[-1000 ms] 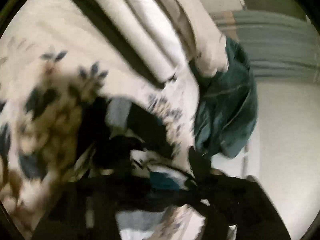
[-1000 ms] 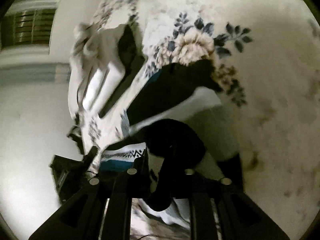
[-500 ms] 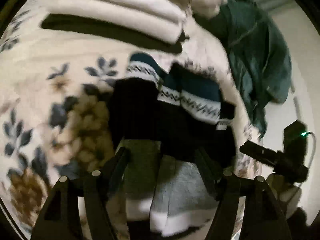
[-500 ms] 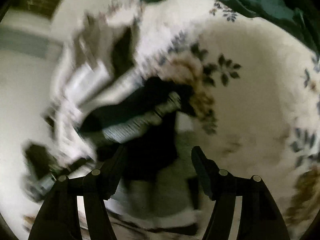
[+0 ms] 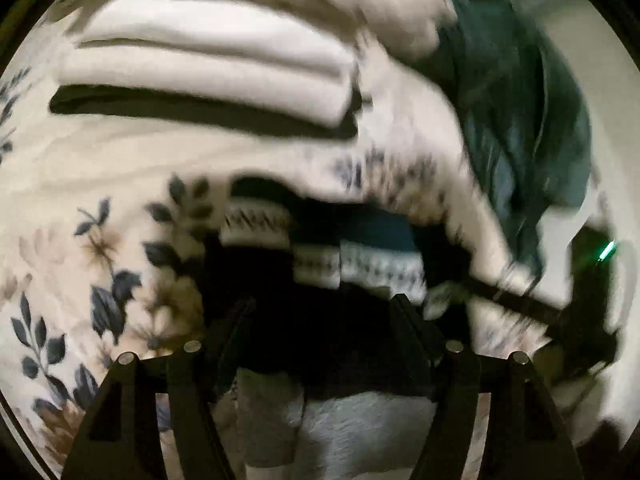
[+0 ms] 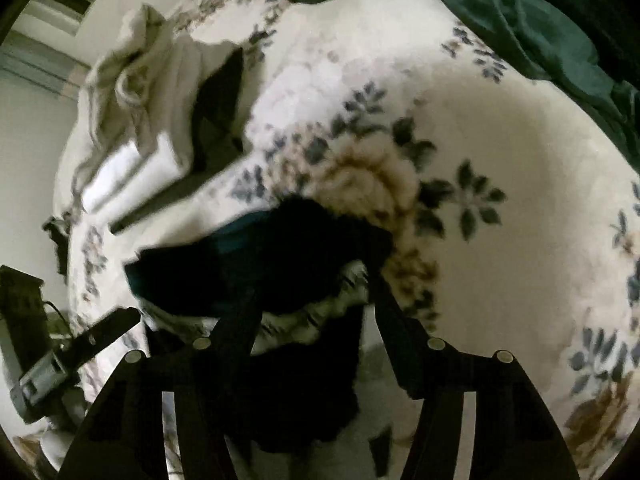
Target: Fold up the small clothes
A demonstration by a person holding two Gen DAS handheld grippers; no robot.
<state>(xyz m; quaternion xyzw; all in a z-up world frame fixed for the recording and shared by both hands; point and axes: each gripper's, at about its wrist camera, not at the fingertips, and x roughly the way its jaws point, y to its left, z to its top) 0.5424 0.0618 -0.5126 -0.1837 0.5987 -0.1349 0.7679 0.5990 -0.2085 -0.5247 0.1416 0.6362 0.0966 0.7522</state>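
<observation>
The bed (image 6: 520, 152), under a floral cover, carries everything here: a green blanket (image 6: 540, 20) bunched at the far edge, a stack of folded white clothes (image 5: 208, 56) with one dark piece beneath, and nearest the cameras the socks (image 5: 360, 260), dark with patterned white bands and grey toes, lying side by side.

The likely trouble is a sloppy fold. The socks overlap unevenly, and in the right wrist view the dark cuff end is already rumpled, so a pinch there may catch only one layer and drag the pair out of line. The soft cover could also come up with the sock if the fingers dig in.

The left gripper (image 5: 322, 316) points low along the bed over the middle of the socks, fingers spread wide and holding nothing. The right gripper (image 6: 312, 308) tilts down over the cuff end, fingers also apart, with dark cloth lying between them but not clamped, as far as I can judge.
</observation>
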